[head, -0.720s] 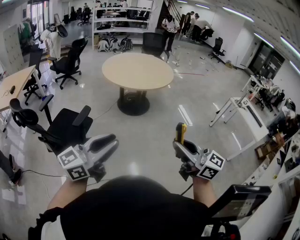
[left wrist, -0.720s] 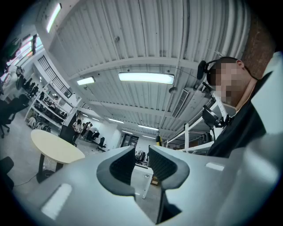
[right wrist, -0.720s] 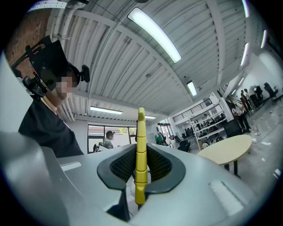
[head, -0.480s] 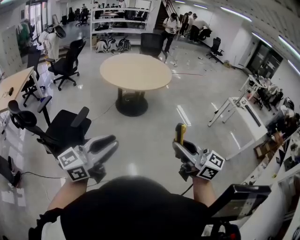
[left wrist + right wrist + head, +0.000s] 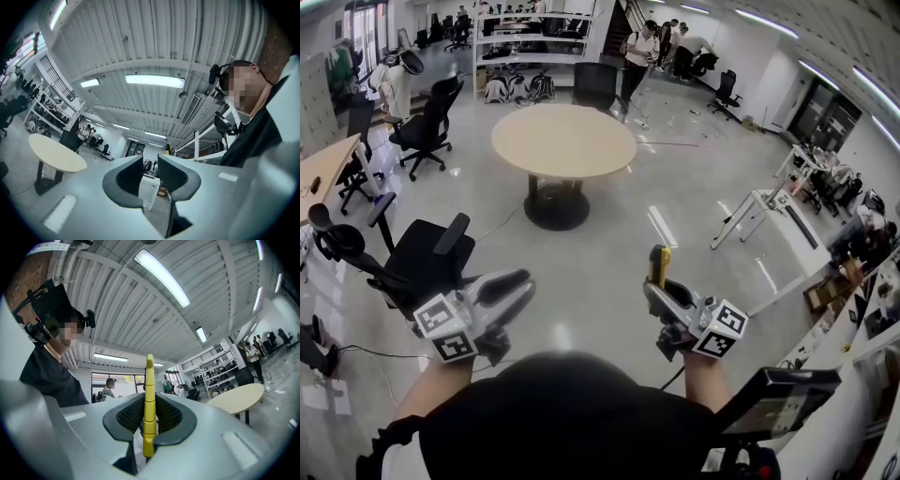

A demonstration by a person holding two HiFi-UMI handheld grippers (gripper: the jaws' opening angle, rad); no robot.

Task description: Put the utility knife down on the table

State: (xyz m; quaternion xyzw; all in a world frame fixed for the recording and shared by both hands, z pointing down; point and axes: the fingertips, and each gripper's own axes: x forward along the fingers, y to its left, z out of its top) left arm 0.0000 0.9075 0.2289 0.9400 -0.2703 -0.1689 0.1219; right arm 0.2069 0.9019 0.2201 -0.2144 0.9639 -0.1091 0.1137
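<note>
Head view: upright yellow util. knife (image 5: 660, 263)

Left gripper (image 5: 521, 282) slightly parted, empty; right gripper (image 5: 662, 289) clamps the utility knife (image 5: 660, 262).

The utility knife (image 5: 149, 414) between the jaws of the right gripper (image 5: 149, 401) looks like smooth yellow plastic. The pads (image 5: 127, 416) are rough and black, and the floor (image 5: 609, 272) beyond the jaws is glossy.

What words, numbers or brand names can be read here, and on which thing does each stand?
None can be read.
Cubes on the left gripper and the right gripper: only black-and-white square patterns, no letters.
Yellow utility knife: no print visible.
Far shelves: too small to read.
</note>
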